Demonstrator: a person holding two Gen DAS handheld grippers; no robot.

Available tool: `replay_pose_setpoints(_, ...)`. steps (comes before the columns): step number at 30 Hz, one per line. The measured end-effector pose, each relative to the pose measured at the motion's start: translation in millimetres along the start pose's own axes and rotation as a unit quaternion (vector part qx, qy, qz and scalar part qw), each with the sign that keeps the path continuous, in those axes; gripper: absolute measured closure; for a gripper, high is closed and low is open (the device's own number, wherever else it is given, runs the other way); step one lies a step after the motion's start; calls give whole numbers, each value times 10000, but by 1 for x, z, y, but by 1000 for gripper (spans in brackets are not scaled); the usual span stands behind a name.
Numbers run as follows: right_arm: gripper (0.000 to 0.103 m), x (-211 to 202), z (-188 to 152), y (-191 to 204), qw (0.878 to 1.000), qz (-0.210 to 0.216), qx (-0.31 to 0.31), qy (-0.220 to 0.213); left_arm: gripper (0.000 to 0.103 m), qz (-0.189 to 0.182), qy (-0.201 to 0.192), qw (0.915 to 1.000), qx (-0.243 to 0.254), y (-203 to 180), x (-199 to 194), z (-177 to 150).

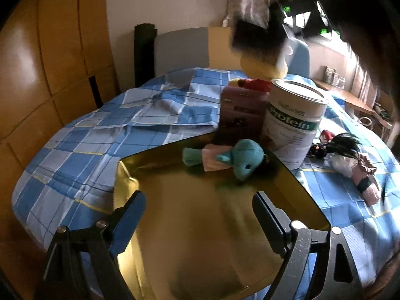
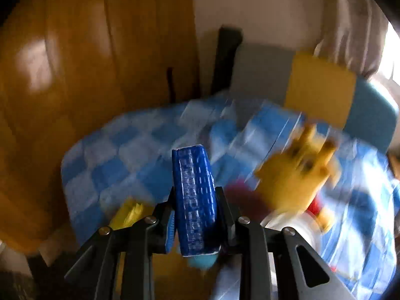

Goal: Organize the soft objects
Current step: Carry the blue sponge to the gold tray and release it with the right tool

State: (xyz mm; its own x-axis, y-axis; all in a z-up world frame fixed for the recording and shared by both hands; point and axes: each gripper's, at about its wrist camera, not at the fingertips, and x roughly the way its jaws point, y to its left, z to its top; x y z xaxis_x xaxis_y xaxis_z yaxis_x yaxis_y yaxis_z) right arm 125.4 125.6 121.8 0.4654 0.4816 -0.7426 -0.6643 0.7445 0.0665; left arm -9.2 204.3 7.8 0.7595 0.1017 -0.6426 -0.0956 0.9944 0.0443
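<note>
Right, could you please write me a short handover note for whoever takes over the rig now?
Left gripper: jaws open, empty, over the gold box.
Right gripper: jaws close together on a blue piece; blurred, so the grip is unclear.
Done: teal elephant lies in the gold box.
Left: yellow bear, up by the pink carton and protein can; black-haired doll on the bedspread.

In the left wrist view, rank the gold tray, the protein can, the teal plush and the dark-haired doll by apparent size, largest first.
1. gold tray, though nearness to the camera inflates it
2. protein can
3. teal plush and dark-haired doll: too alike to rank
</note>
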Motion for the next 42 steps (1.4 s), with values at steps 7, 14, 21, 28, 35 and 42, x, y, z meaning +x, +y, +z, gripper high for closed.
replay_pose_setpoints(7,77,51,-95,5,9947,254,504,861,15,233,-81,9996,-97,8,-10,-3)
replay_pose_setpoints(14,77,75,-135,22,9900,267,587,1255,13,311,-109,9994,-90,11,-15,-6)
replay_pose_setpoints(21,75,94,-138,19,9886,-135,621,1364,12,337,-124,9993,-118,13,-19,-9)
replay_pose_setpoints(28,63,95,-138,11,9890,-369,788,1197,9,381,-149,9991,-144,16,-22,-11)
replay_pose_setpoints(35,59,78,-138,5,9898,-541,887,973,8,360,-167,9991,-140,15,-25,-11)
replay_pose_setpoints(42,58,42,-141,0,9918,-773,879,506,8,303,-153,9994,-60,6,-26,-11)
